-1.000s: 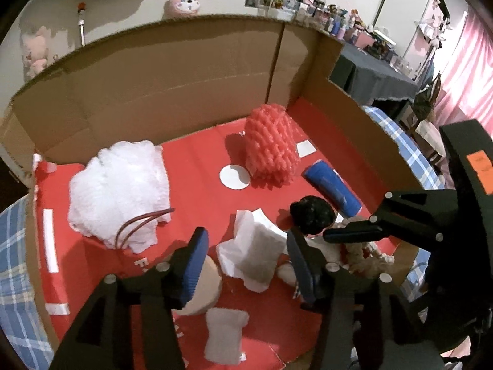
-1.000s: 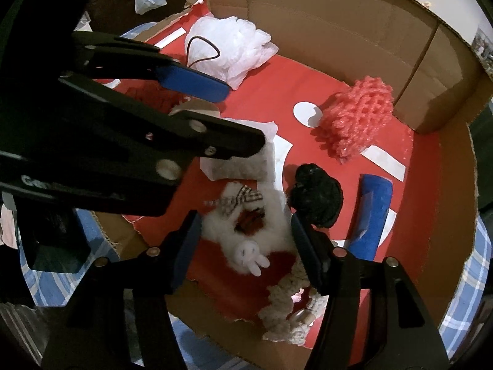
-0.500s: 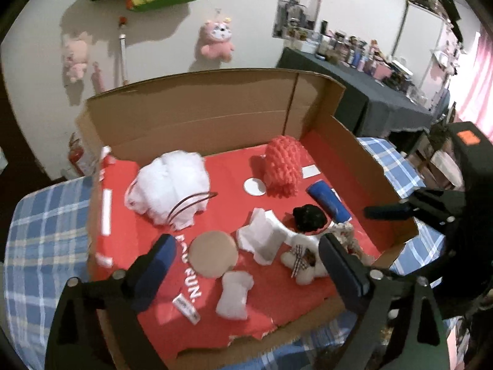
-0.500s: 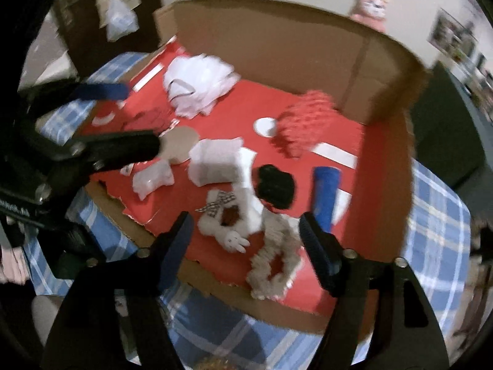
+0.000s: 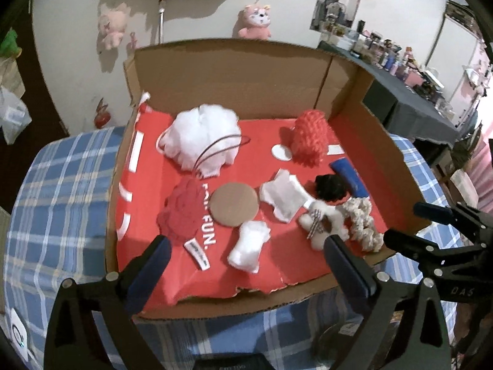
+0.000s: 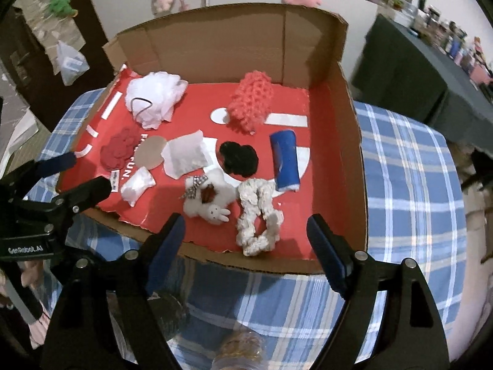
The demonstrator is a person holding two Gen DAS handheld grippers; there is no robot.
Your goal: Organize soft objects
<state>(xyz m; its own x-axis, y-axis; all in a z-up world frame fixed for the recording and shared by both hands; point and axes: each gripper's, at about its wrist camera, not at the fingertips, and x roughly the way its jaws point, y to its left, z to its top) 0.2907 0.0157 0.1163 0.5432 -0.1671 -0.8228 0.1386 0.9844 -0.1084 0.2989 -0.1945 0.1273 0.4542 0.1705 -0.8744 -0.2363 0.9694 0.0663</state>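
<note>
A cardboard box (image 5: pixel 385 154) with a red floor holds several soft things: a white fluffy bundle (image 5: pixel 203 135), a pink foam net (image 5: pixel 308 141), a blue roll (image 5: pixel 349 177), a black scrunchie (image 5: pixel 329 186), a red cloth (image 5: pixel 181 212), a small white pillow (image 5: pixel 249 243), a bunny plush (image 6: pixel 209 200) and a cream scrunchie (image 6: pixel 257 215). My left gripper (image 5: pixel 246 246) hovers over the box's near edge. Its jaws are opening and hold nothing. My right gripper (image 6: pixel 246 223) hangs above the near rim in front of the bunny and the scrunchie. It is also opening and holds nothing.
A white cloth (image 6: pixel 185 154) and a tan round disc (image 6: pixel 149 154) lie mid-box. The box sits on a blue plaid cloth (image 5: pixel 61 185). A dark table with bottles (image 5: pixel 400 86) stands at the right. Plush toys (image 5: pixel 255 21) hang on the wall.
Both grippers have drawn back and up from the box floor and spread their jaws wider. The whole box has come into view. Nothing was picked up.
</note>
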